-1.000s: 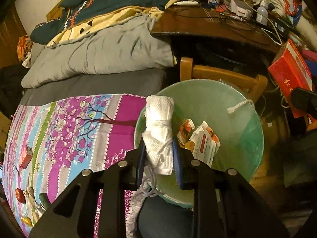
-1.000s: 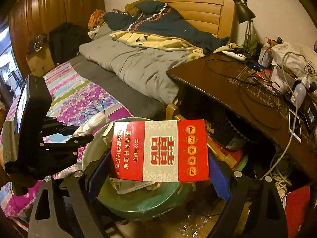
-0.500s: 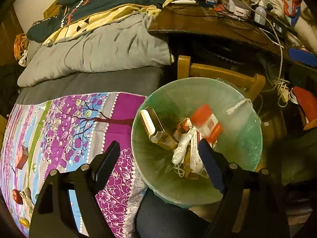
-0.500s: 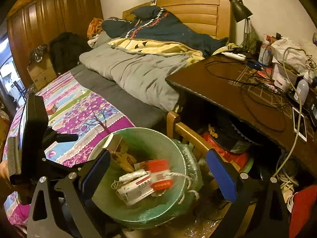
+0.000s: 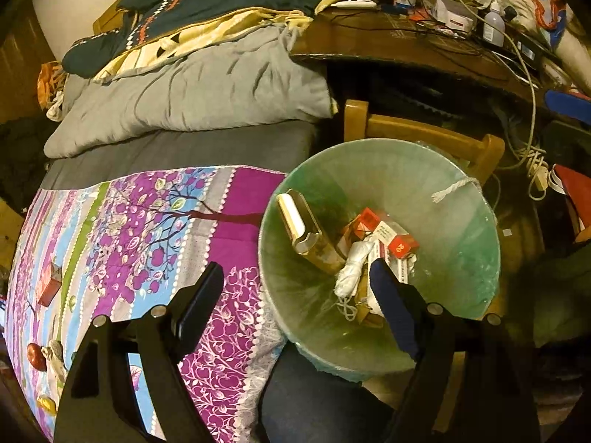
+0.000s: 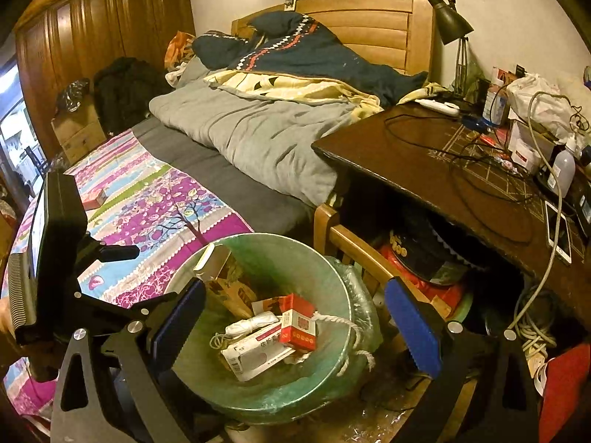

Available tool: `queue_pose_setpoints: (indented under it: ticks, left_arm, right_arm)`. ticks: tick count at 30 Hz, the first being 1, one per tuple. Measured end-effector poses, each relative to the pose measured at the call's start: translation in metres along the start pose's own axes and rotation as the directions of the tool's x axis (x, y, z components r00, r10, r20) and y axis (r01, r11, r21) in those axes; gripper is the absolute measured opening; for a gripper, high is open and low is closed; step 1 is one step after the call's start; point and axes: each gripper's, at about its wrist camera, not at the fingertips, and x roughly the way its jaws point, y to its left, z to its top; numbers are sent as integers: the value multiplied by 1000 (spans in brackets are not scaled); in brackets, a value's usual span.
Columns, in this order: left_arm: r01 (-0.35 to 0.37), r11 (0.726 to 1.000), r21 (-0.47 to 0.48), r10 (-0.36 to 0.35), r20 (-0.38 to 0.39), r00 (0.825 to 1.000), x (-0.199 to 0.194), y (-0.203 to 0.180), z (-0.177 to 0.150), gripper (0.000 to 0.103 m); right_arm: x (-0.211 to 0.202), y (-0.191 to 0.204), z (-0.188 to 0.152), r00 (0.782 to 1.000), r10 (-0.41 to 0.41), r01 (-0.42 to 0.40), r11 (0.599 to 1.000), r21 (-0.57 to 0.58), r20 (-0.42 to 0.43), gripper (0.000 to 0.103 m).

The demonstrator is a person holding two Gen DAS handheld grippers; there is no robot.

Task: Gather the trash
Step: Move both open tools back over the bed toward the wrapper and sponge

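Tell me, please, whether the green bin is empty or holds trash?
Holds trash: the green bin contains a red box, white roll and cartons.

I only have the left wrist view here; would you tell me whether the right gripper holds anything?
Observer: No. The right gripper has just been opening its fingers; they stand wide over the bin, with nothing between them.
Operator: Thank you. Is there anything on the desk that I cannot see?
Observer: A white phone lies near the front edge of the desk, beside a cable.
Operator: And beyond the bed?
Observer: A cardboard box stands against the wooden wardrobe, with a black plastic bag on top.
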Motion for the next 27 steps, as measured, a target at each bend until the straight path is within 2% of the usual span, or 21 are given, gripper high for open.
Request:
queue_pose_setpoints:
  ticks: [11,14,17,20,23,25,27]
  left_arm:
    - [-27,999,-16,28,28,999,-8,6,-6,78]
    - [-71,997,-24,72,59,996,-13,10,-11,78]
    - [-124,990,-70,130,87,988,-19,22,-19,78]
    - [-168,971,-172,187,99,977,-24,46,-29,78]
    - [-197,936,-292,233,92,968,-32,78,-41,78]
    - [-226,902,-369,273,80,959,-39,104,-50,78]
    - [-248,862,-442,303,56,951,-46,130,-60,78]
  right_arm:
    - [-8,15,3,997,-58,60,998,-32,56,97]
    - [-15,16,4,993,-63,63,998,1,104,97]
    - [-21,20,6,985,-69,66,997,28,158,97]
    - [-32,33,8,968,-71,64,997,36,242,97]
    - [-40,54,10,948,-47,44,999,15,316,97]
    - [-43,72,10,936,-27,36,999,-21,351,98]
    - [-41,93,10,934,12,12,998,-64,356,98]
